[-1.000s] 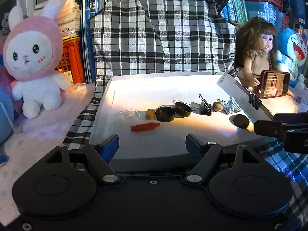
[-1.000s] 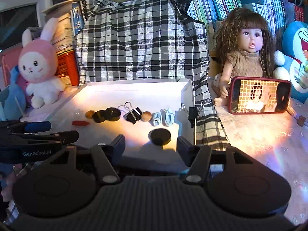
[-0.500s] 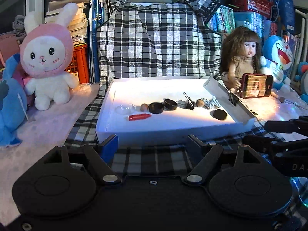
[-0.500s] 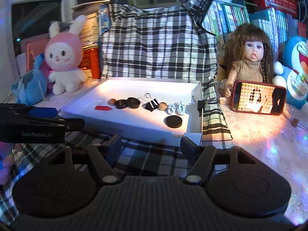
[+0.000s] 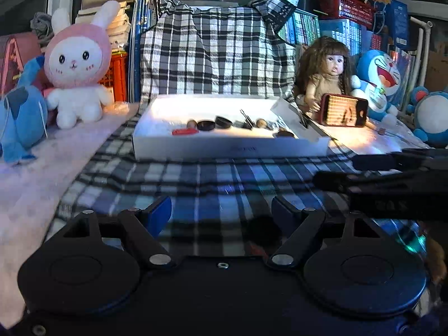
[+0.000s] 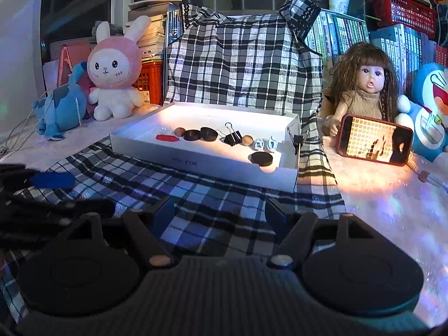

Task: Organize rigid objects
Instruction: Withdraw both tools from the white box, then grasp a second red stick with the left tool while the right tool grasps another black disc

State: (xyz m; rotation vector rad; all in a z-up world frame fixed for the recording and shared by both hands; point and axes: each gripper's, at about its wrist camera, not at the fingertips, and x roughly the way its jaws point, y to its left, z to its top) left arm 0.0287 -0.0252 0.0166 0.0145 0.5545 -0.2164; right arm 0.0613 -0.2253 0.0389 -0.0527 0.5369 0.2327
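Note:
A white shallow box lies on a plaid cloth. In it sit a row of small things: a red piece, a brown bead, two black round caps, a black binder clip, another bead, two white clips, and a black disc near the front right corner. My left gripper and right gripper are both open and empty, held back over the cloth, well short of the box.
A pink rabbit plush and blue plush stand to the left. A doll with a lit phone and a blue cat plush stand to the right. Books and a draped plaid shirt are behind.
Both grippers have pulled back from over the box to above the plaid cloth in front of it. The things in the box have not moved.

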